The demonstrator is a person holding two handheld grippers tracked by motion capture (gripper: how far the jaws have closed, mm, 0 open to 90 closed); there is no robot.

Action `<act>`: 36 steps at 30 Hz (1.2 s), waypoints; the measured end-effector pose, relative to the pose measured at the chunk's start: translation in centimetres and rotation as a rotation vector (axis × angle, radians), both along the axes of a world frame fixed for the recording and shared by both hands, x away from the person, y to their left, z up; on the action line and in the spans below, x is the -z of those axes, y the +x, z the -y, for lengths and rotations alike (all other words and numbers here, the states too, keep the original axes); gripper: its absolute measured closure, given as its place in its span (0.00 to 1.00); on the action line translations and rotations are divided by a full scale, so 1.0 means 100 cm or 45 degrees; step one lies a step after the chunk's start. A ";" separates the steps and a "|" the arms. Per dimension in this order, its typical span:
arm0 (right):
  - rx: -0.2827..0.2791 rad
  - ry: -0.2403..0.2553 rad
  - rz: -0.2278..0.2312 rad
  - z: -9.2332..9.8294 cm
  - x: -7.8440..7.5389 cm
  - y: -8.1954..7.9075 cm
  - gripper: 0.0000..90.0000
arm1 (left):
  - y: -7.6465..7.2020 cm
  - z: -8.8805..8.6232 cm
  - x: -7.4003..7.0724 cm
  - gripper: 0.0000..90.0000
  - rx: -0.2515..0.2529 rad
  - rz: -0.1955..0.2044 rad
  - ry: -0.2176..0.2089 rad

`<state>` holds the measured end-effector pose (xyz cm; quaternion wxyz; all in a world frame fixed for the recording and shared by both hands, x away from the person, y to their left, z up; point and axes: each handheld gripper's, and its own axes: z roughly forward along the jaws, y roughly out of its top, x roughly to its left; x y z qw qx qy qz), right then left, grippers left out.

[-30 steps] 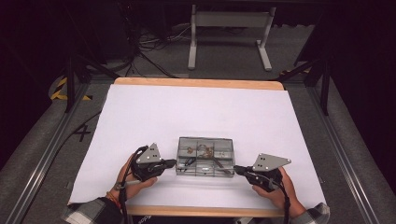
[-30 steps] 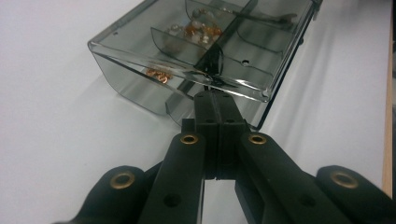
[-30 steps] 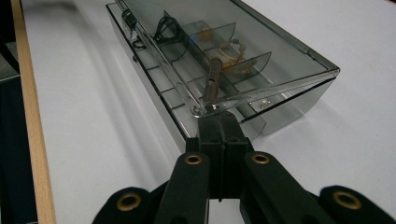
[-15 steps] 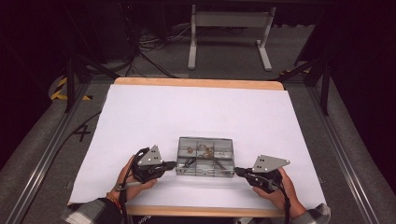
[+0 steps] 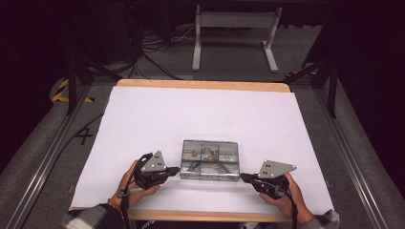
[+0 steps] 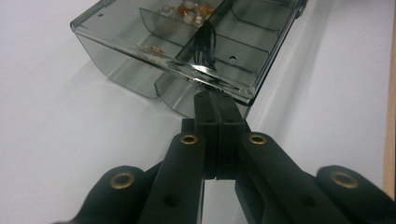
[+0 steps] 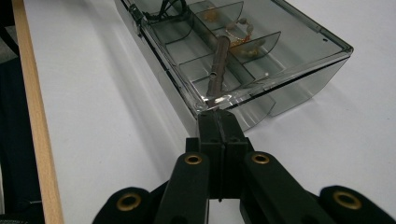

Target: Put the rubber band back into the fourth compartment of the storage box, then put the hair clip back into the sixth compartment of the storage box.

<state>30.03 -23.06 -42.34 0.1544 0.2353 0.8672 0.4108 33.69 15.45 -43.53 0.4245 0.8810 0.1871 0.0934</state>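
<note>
The left hand-held gripper (image 5: 175,170) is pressing its closed jaws against the left end of the clear compartment box (image 5: 209,159); the right hand-held gripper (image 5: 243,177), jaws likewise closed, is touching its right end. The box is sitting on the white tabletop (image 5: 200,114), near its front edge.

Left hand-held gripper (image 5: 175,169): matte black body, grey three-cornered plate with small screws on top, black cable trailing at 6 o'clock. Right hand-held gripper (image 5: 243,177): same build. Jaw linkages: black arms with brass-ringed rivets. Person: plaid sleeves (image 5: 90,218) in dark and pale checks; a beaded band at the left wrist.
</note>
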 end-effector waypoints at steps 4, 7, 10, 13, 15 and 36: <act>-0.003 -0.003 0.000 0.000 0.000 0.000 1.00 | 0.000 0.000 0.001 1.00 0.002 -0.004 0.001; -0.007 -0.003 0.001 0.000 0.000 -0.001 1.00 | 0.000 0.000 0.003 1.00 0.004 -0.009 0.006; -0.015 -0.012 -0.001 0.000 0.000 -0.002 1.00 | 0.000 0.001 0.006 1.00 0.013 -0.022 0.017; -0.019 -0.021 -0.007 0.001 0.001 -0.004 1.00 | -0.001 -0.001 0.010 1.00 0.018 -0.023 0.033; -0.015 -0.029 -0.019 0.003 0.003 -0.004 1.00 | -0.001 -0.002 0.013 1.00 0.028 -0.031 0.027; 0.115 0.032 0.123 0.023 -0.016 -0.005 0.96 | -0.002 -0.018 0.001 0.94 -0.042 0.105 -0.036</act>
